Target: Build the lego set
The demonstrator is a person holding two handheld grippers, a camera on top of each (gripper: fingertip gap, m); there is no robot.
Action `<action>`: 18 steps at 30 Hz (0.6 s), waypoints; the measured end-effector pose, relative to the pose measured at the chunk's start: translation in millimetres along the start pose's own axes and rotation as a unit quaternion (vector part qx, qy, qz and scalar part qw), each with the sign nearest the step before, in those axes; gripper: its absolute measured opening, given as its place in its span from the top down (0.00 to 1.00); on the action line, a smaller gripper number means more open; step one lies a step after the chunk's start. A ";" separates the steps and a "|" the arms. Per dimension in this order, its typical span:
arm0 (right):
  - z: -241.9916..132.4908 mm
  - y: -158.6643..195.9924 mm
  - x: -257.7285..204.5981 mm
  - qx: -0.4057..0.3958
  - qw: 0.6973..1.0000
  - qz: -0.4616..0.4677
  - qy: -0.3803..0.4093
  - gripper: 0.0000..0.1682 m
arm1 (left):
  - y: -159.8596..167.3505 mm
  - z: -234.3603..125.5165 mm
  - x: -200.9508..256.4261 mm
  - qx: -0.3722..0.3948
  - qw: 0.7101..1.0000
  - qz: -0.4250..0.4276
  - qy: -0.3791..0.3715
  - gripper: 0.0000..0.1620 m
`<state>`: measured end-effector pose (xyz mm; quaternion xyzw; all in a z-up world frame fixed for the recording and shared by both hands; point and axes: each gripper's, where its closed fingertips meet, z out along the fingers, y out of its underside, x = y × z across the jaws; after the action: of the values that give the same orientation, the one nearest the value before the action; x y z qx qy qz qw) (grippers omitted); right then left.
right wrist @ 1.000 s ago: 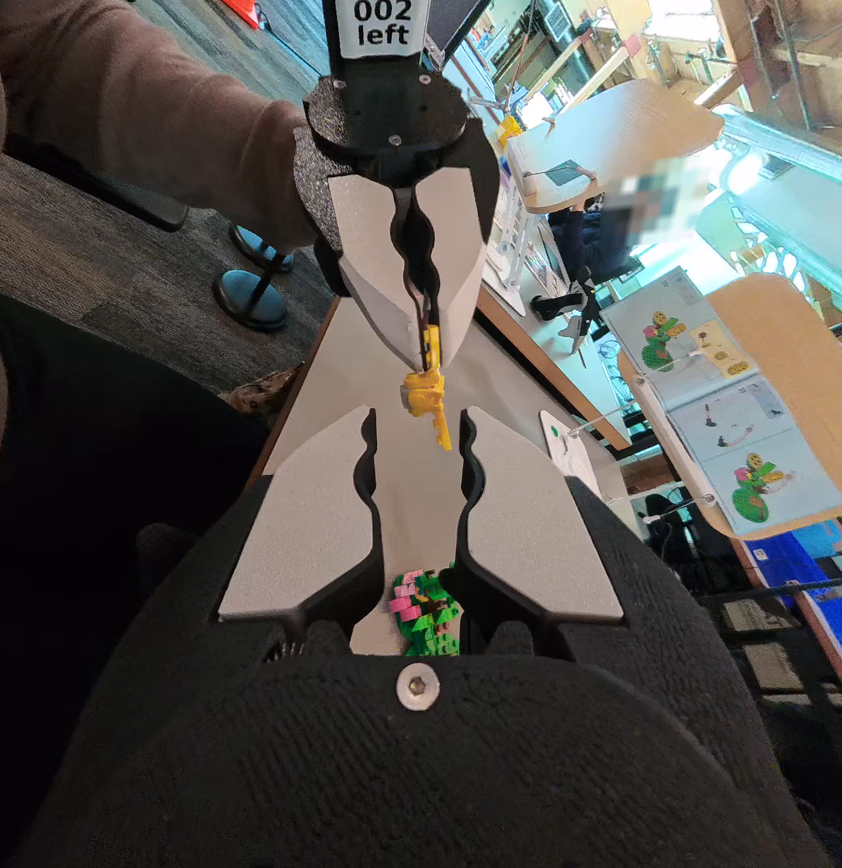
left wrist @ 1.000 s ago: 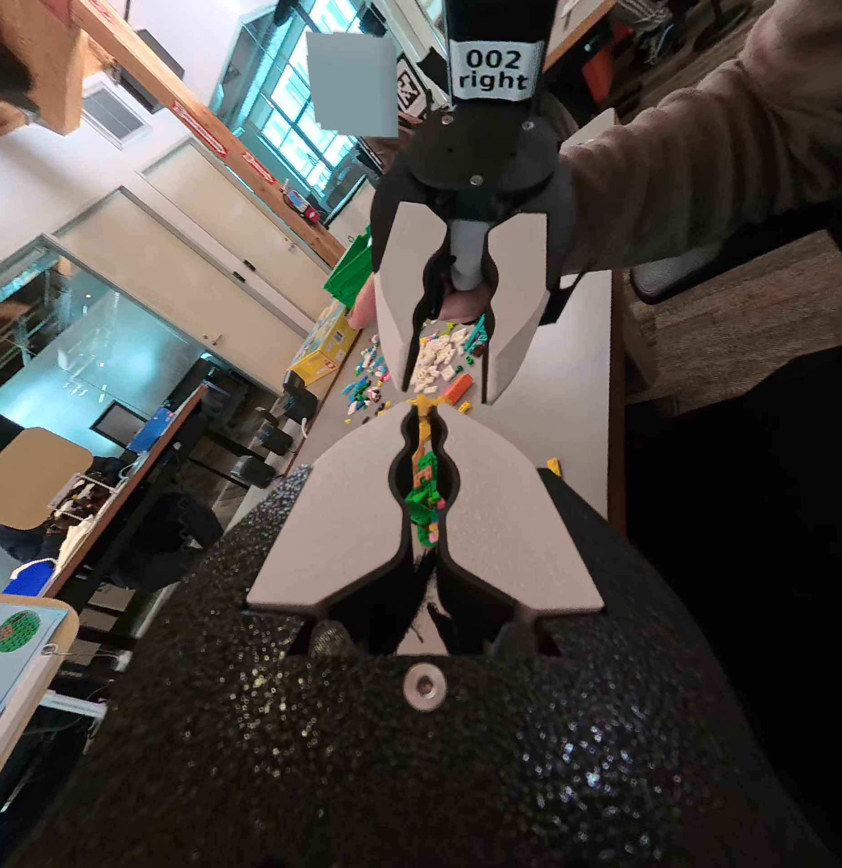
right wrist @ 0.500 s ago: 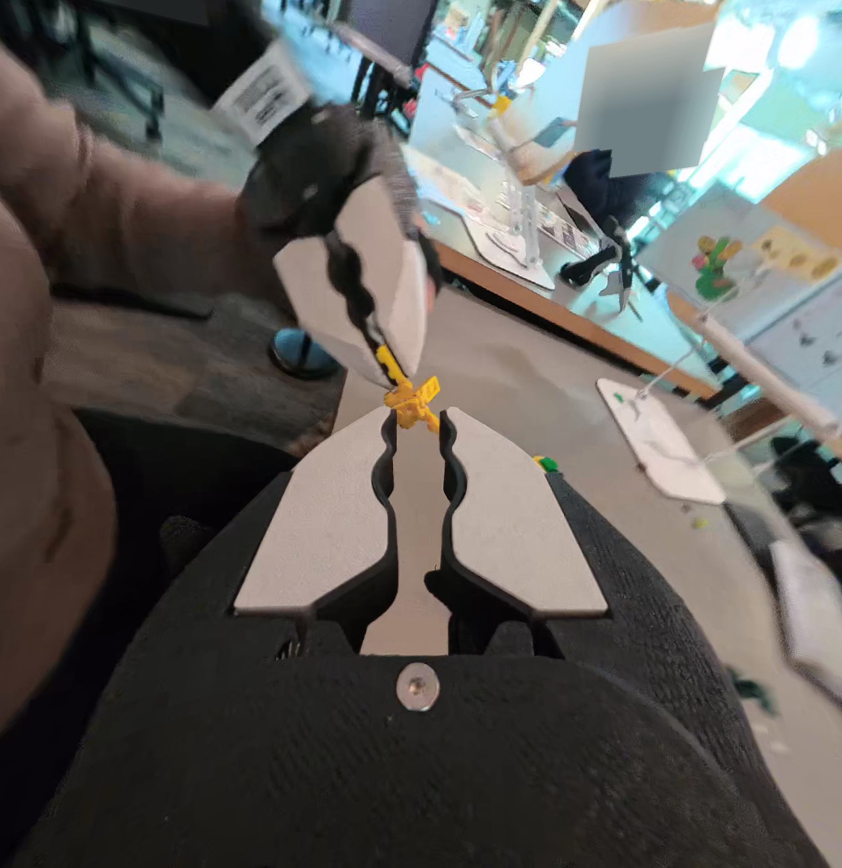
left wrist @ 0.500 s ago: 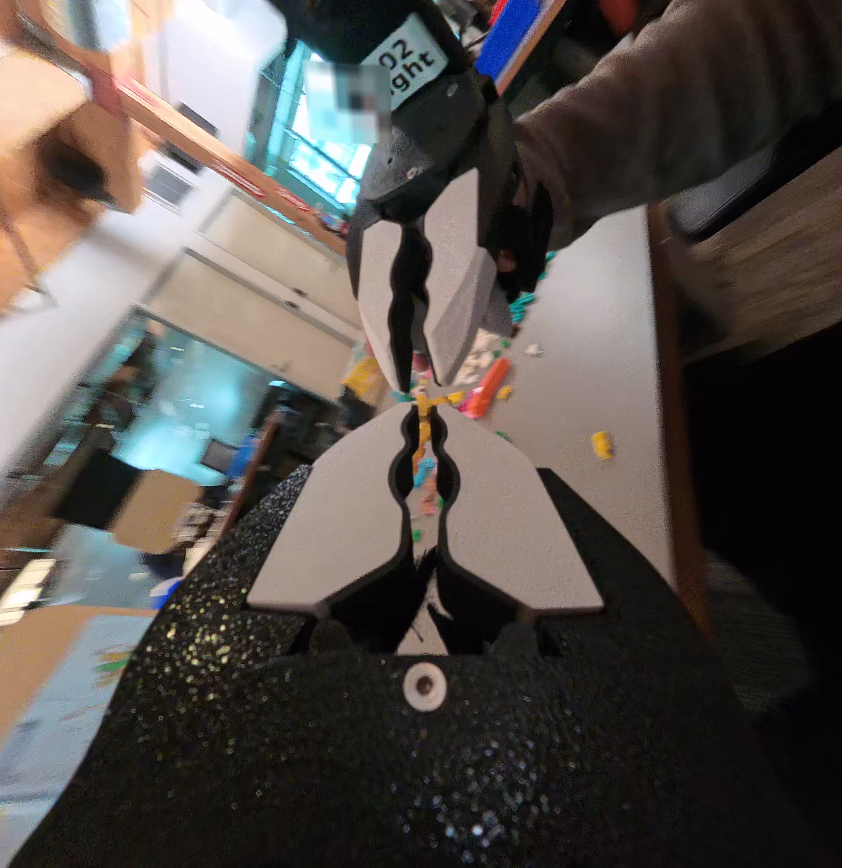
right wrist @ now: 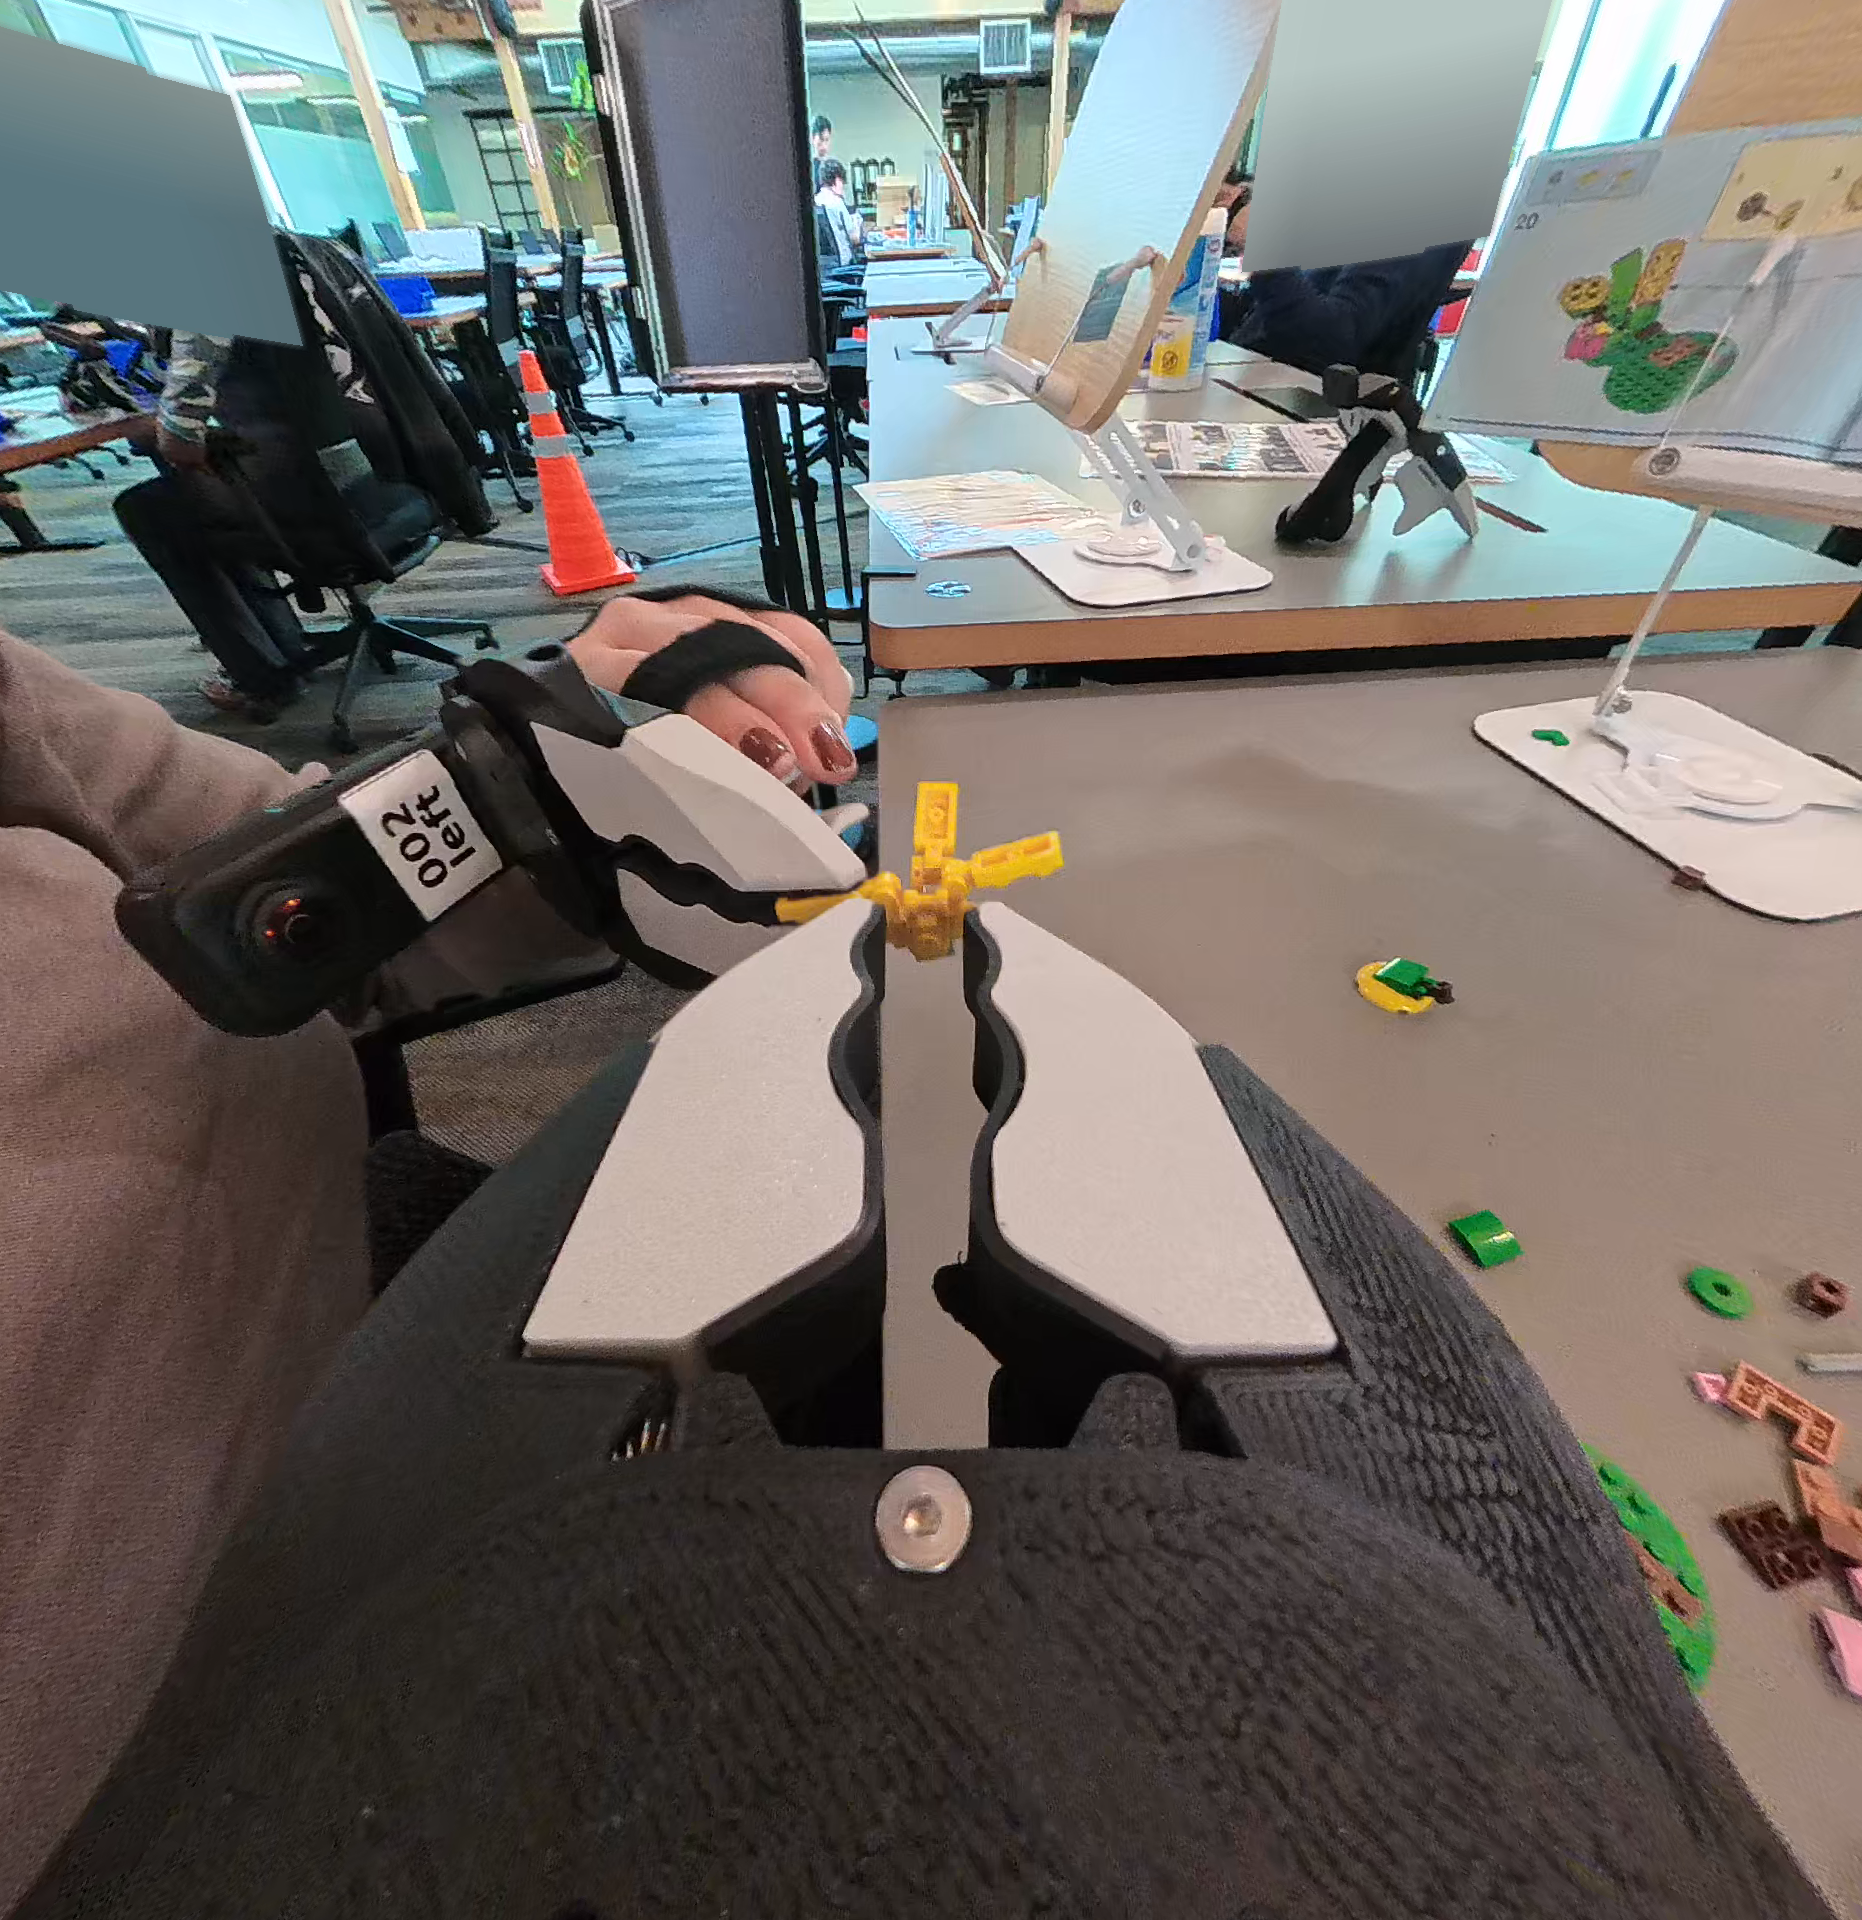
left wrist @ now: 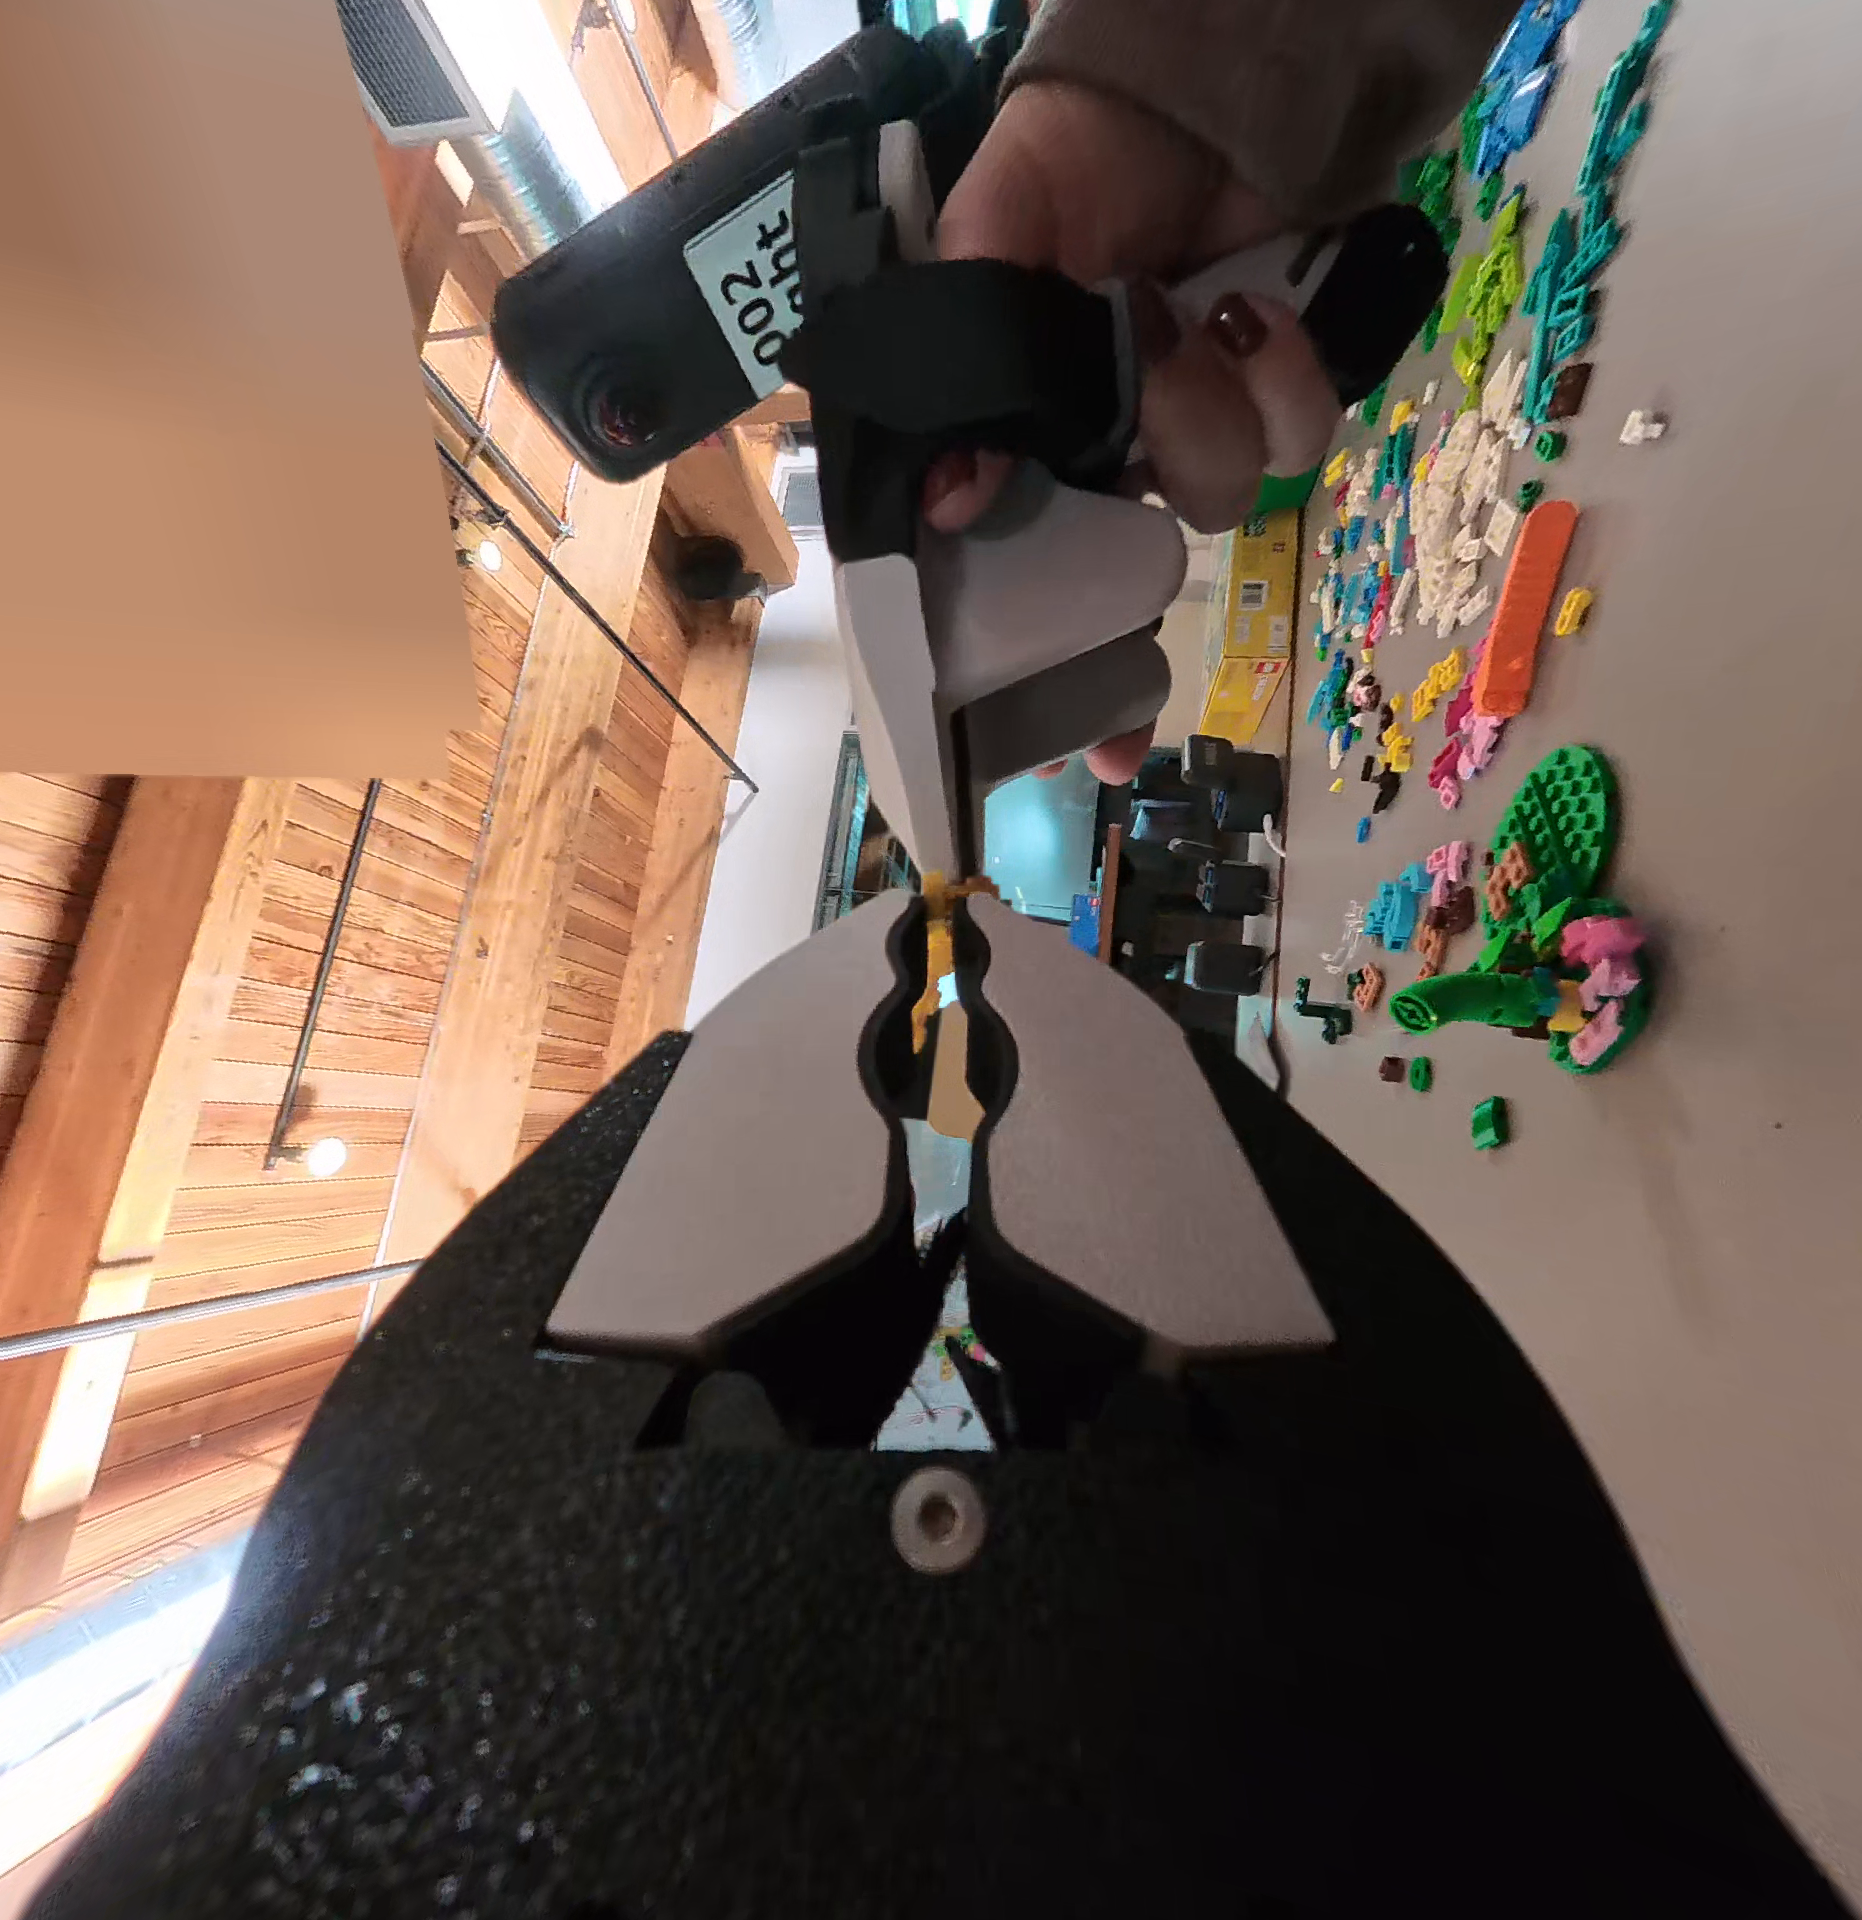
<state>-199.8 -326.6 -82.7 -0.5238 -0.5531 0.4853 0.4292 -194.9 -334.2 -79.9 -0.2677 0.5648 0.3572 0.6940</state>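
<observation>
1. While both grippers meet in mid-air above the table (right wrist: 1322, 831), the yellow piece (right wrist: 932, 883) sits dead centre of the right wrist view, pinched from two sides at once.
2. Left gripper (right wrist: 792, 902) comes in from the left of the frame, its fingers clenched on one yellow arm of the piece; in its own view the left gripper (left wrist: 946, 920) has a yellow strip running down the narrow gap between its fingers.
3. Right gripper (right wrist: 925, 914) grasps the chunky yellow hub at its very tips; from the left wrist view the right gripper (left wrist: 948, 862) reaches down from upper centre, tip to tip with the other.
4. To do this step well, I'd judge: keep one grip as the anchor and let the other do the fine work. Both holds are tiny and right at the fingertips, so push straight along the stud line, not sideways, or the thin arms may pop off.
5. Keep the squeeze gentle. The arms look hinged or clipped, and a twist could swing them out of place.
6. Orientation now: in the right wrist view the piece is a small cross. One arm points straight up the frame, one runs right and slightly up, one runs left into the left gripper.
7. Long axis: the left-to-right span, near level and tilted up a little at the right end.
8. Lower right of the left wrist view, the green build (left wrist: 1529, 977) waits on the table, with loose bricks (left wrist: 1446, 520) above it.
</observation>
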 end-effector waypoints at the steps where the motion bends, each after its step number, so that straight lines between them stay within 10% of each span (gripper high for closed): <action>1: 0.1 0.9 0.6 -0.002 1.000 -0.002 0.002 0.93 | 0.0 0.0 -0.7 -0.002 1.000 0.005 -0.003 0.98; 18: -2.5 -0.3 -5.6 -0.010 0.986 -0.166 0.034 0.97 | -6.1 -0.8 -0.5 0.015 0.999 -0.041 0.014 0.98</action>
<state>-196.9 -331.9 -81.8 -0.4450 -0.6222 0.3840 0.5171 -190.6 -338.6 -79.8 -0.2851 0.5685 0.3160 0.7040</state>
